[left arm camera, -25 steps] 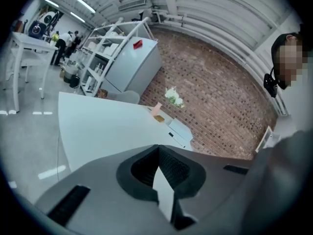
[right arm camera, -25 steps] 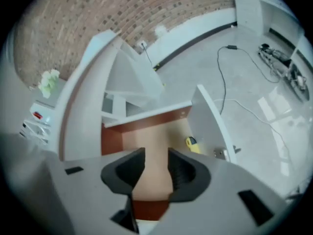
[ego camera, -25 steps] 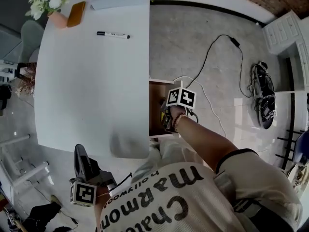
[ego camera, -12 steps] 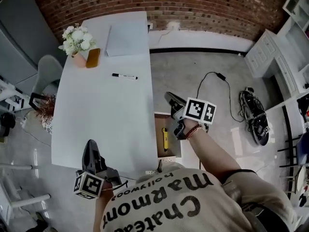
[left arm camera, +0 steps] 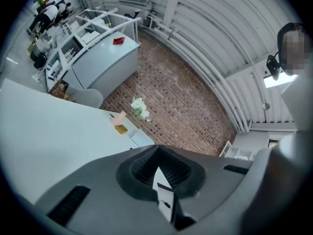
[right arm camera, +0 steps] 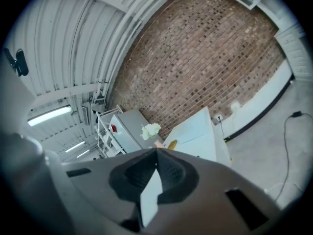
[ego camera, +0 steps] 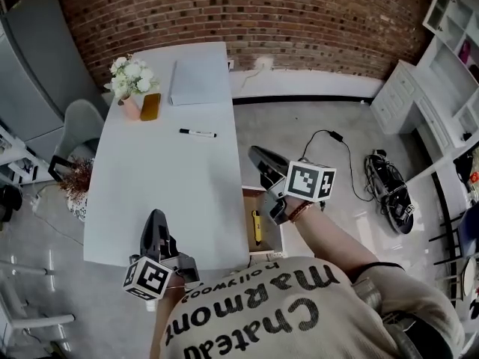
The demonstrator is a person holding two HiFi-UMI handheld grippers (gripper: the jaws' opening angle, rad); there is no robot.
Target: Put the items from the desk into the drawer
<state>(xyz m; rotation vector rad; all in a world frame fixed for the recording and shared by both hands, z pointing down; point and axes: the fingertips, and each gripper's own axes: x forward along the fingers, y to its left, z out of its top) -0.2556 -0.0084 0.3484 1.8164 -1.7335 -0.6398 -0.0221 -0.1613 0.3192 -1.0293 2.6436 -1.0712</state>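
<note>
Black-tipped white marker (ego camera: 197,133) lies on the desk (ego camera: 150,193), ahead of the left gripper (ego camera: 156,219) (pressed together, empty), flowers (ego camera: 129,75) beyond. Right gripper (ego camera: 257,154), just closed and empty, hangs above the open drawer (ego camera: 271,226) holding a yellow item (ego camera: 256,226).

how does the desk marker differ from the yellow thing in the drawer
The marker lies on the desk; the yellow item lies inside the open drawer. The marker is white with dark ends; the yellow item is yellow. In the head view the marker lies crosswise, the yellow item runs up and down. Both are slim sticks lying flat.
</note>
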